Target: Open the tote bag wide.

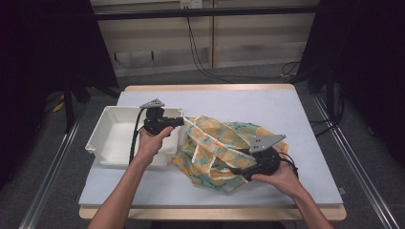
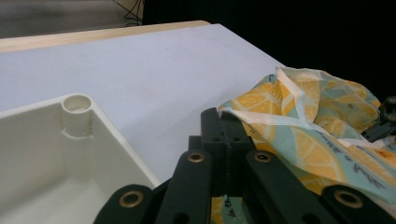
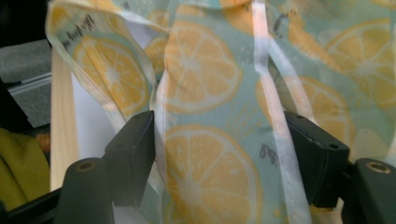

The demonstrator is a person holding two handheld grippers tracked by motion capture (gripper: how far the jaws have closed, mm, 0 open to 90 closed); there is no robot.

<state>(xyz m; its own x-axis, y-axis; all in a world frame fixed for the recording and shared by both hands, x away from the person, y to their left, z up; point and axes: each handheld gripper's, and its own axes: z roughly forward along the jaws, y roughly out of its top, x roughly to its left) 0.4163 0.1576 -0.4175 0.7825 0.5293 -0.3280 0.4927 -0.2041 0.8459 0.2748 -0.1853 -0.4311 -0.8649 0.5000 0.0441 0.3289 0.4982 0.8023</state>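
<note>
Desk [image 1: 296, 124]: the pale surface under both my tongs, with a wooden edge running along its far side beyond them.
Cloth [image 1: 215, 143]: a crumpled cloth printed with lemon slices on light green, with white hems; it lies heaped on the desk between my two tongs, its near-left corner lifted toward my left tongs and its right side bunched against my right tongs.
Bin [image 1: 112, 138]: a white plastic bin, open on top, sitting on the desk just under and to the outer side of my left tongs; in the left gripper view its corner post [image 2: 77, 109] stands ahead and to the left of the jaws.
Left tongs [image 1: 179, 121]: held in my left hand [image 1: 152, 140] above the bin's right rim, jaws pressed together on the white-hemmed corner of the cloth [image 2: 247, 116], which pokes out past the tips.
Right tongs [image 1: 239, 164]: held in my right hand [image 1: 279, 179] at the cloth's right side, jaws spread wide with a fold of the cloth [image 3: 210, 154] hanging between them, touching neither jaw firmly that I can tell.
</note>
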